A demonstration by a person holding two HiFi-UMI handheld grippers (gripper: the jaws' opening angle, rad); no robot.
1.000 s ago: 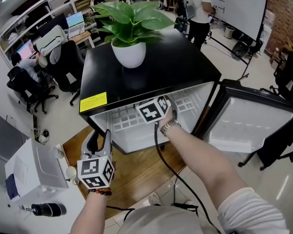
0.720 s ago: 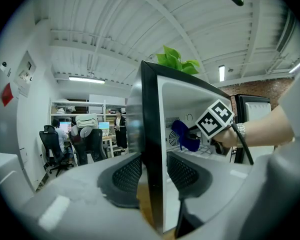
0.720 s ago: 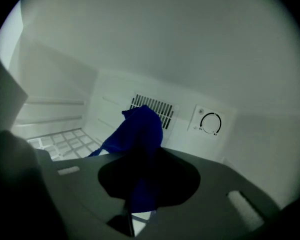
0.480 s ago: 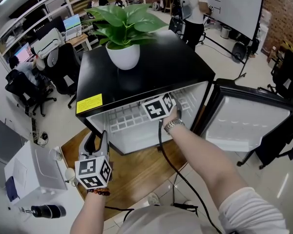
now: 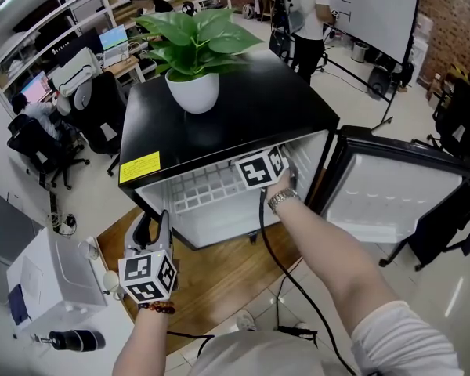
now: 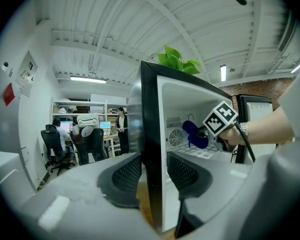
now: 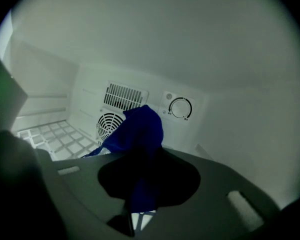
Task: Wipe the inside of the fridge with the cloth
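A black mini fridge (image 5: 219,124) stands with its door (image 5: 392,198) swung open to the right. My right gripper (image 7: 142,176) reaches deep inside, shut on a blue cloth (image 7: 140,131) that bunches up close to the white back wall. There the cloth sits by the round fan vent (image 7: 109,126) and the thermostat dial (image 7: 180,107). In the left gripper view the cloth (image 6: 195,134) shows beyond the right gripper's marker cube (image 6: 221,119). My left gripper (image 6: 152,176) sits at the fridge's front left edge, its pads closed on either side of the black side wall (image 6: 150,149).
A potted plant (image 5: 192,53) stands on the fridge top. A white wire shelf (image 5: 207,188) spans the inside. A white machine (image 5: 47,280) sits on the floor at left. Office chairs (image 5: 102,108), desks and people are behind. A cable (image 5: 278,257) trails from the right gripper.
My right gripper has slid to the right inside the fridge with the cloth. The left gripper has stayed on the side wall.
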